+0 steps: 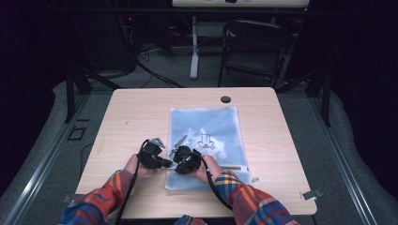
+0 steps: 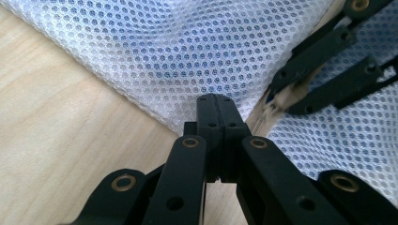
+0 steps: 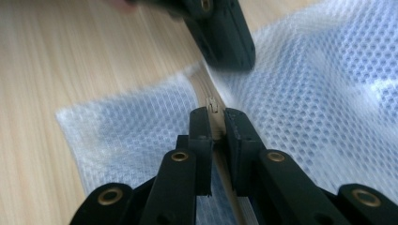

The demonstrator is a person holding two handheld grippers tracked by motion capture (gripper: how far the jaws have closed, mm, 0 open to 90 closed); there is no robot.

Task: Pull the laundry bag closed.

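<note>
Right gripper view: right gripper (image 3: 218, 117) pinches the zipper pull (image 3: 212, 105) of the mesh bag (image 3: 305, 93); left gripper (image 2: 217, 101) clamps the bag's edge.

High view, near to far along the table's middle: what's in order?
Plaid sleeves → right gripper → mesh bag → black grommet → folding chair.

Light wooden table (image 1: 136, 112); white mesh zip bag (image 1: 206, 126) lying flat
</note>
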